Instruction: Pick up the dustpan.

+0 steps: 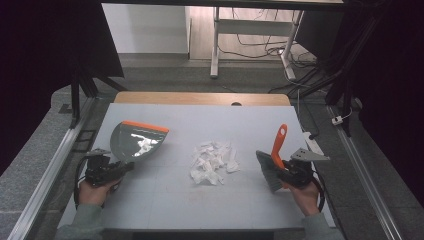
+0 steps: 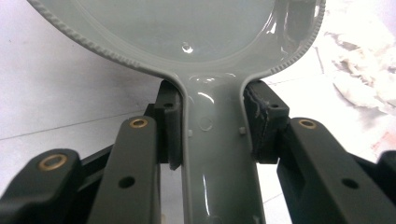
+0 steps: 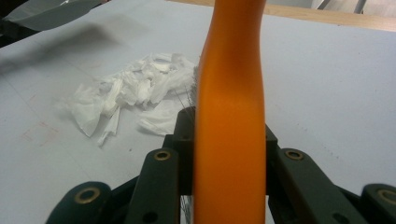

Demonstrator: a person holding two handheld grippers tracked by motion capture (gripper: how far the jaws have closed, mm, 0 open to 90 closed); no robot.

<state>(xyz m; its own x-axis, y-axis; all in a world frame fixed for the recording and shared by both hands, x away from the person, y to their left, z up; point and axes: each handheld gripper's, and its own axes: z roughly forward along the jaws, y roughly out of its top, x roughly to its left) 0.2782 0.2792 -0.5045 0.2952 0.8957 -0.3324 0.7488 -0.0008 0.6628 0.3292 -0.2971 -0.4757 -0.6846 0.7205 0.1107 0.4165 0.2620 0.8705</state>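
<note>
A grey dustpan (image 1: 135, 141) with an orange front lip is held at the table's left, with a few white scraps inside. My left gripper (image 1: 120, 170) is shut on its grey handle (image 2: 219, 154), both pads pressing the handle's sides. At the right, my right gripper (image 1: 287, 172) is shut on the orange handle (image 3: 231, 116) of a hand brush (image 1: 272, 162), whose dark bristles point down toward the table. A pile of torn white paper scraps (image 1: 212, 162) lies between the two tools, also in the right gripper view (image 3: 130, 93).
The work surface is a pale grey board (image 1: 200, 200) on a wooden table (image 1: 200, 98). Metal rails run along both sides (image 1: 370, 185). A white desk frame and cables stand on the floor beyond the table.
</note>
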